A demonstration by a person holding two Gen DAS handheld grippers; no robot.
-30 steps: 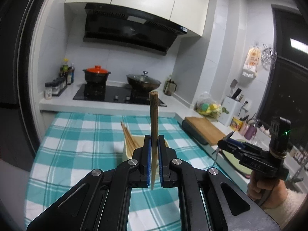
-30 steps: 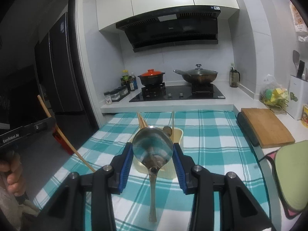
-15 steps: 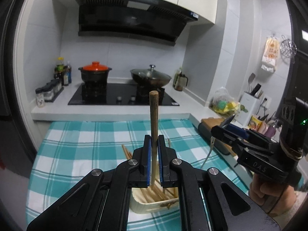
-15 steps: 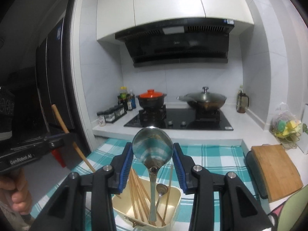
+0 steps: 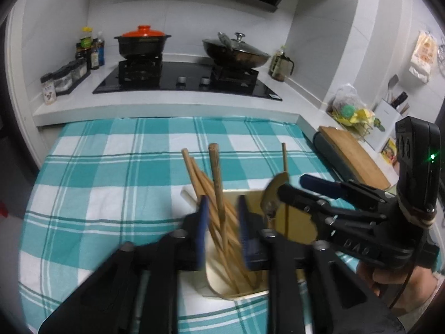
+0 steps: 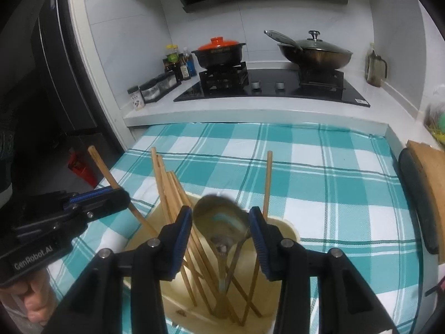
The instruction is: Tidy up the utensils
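**Teal-checked table, cream holder: two utensils let go at once**

Teal-and-white checked cloth (image 6: 319, 167) covers the table in front of a black hob (image 6: 272, 89) carrying an orange-lidded pot (image 6: 219, 51) and a lidded wok (image 6: 314, 51). Near the cloth's front edge stands a cream utensil holder (image 6: 286, 229), already bristling with wooden chopsticks (image 6: 167, 192) that lean up and away toward the hob.

Both handheld tools hang over its mouth. The left gripper (image 5: 221, 217) has its jaws opening; a single chopstick (image 5: 215, 172) stands between the blue pads, clear of them on both sides, its long axis close to upright, top tilted slightly toward the hob and lower end down among the others in the holder. The right gripper (image 6: 221, 224) is opening too; the metal spoon (image 6: 221, 221) sits between its pads bowl uppermost, handle running straight down into the holder, and whether the pads still brush the bowl's rim cannot be told through the blur.

The step in hand appears to be the drop-off. Next, judging by the crowding, both tools need lifting straight out without snagging the leaning sticks or tipping the holder.
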